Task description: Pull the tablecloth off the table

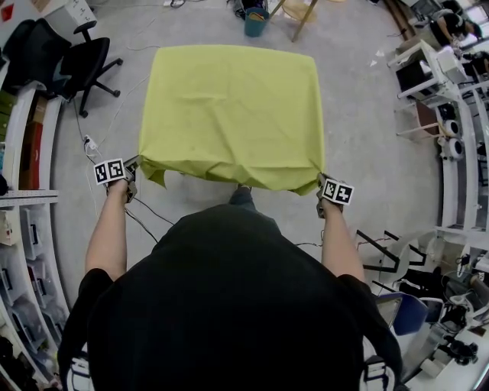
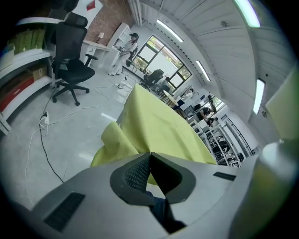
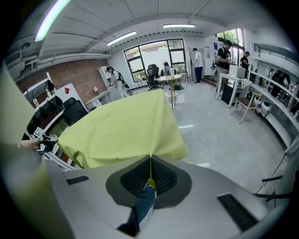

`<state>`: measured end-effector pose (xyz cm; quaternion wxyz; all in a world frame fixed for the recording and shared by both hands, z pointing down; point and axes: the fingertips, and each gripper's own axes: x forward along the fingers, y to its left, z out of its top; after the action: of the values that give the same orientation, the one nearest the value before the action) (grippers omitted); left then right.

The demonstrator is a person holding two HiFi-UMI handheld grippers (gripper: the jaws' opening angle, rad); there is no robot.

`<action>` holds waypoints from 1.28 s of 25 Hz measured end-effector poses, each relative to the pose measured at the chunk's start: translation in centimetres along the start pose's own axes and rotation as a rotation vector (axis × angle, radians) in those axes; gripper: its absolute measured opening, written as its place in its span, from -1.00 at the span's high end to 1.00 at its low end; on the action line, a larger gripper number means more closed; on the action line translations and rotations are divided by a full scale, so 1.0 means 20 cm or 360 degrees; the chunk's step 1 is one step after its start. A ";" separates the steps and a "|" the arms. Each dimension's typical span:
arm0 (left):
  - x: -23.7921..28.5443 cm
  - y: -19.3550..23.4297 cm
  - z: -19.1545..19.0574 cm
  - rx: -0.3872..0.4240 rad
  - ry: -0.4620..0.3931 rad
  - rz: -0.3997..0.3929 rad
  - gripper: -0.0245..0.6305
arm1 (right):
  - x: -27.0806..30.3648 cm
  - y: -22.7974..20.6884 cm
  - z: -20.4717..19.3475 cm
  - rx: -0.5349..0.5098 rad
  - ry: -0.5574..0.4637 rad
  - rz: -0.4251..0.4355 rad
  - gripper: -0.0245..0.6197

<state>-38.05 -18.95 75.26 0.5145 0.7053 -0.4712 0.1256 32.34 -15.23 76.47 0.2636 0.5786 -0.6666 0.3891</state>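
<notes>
Clamping onto the two near corners, that's where both tools stand. The left gripper (image 1: 130, 169) has its jaws pinched tight on the left corner of the tablecloth (image 1: 229, 114). In the left gripper view the yellow-green fabric bunches up right at the closed tips and folds over just beyond them. The right gripper (image 1: 322, 183) is squeezed shut on the right corner, with a thin sliver of cloth caught between the ribbed pads (image 3: 140, 176).

The cloth is a plain lime yellow. Along the near hem it is creased and puckered, and it is drawn taut from one corner to the other. Further back it lies smooth and flat over the table, which it hides completely, and its sides drape down all round.

Underneath is bare grey concrete floor (image 1: 367, 153), with a cable (image 1: 145, 214) trailing near the left arm. A black office chair (image 1: 84, 65) sits off to the left and a teal bin (image 1: 255, 23) stands past the far edge. White shelving (image 1: 458, 153) lines the right side. Further back there's a brick wall (image 3: 84, 74), big windows (image 3: 154, 53) and people standing at benches.
</notes>
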 end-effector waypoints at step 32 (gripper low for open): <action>-0.57 -0.44 -0.77 0.0014 -0.0148 -0.0134 0.85 | -0.79 -0.03 -0.70 0.0026 -0.0183 0.0129 0.85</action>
<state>-32.34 0.42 69.16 0.4938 0.7318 -0.4640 0.0732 34.54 5.29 71.72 0.2041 0.5747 -0.7003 0.3710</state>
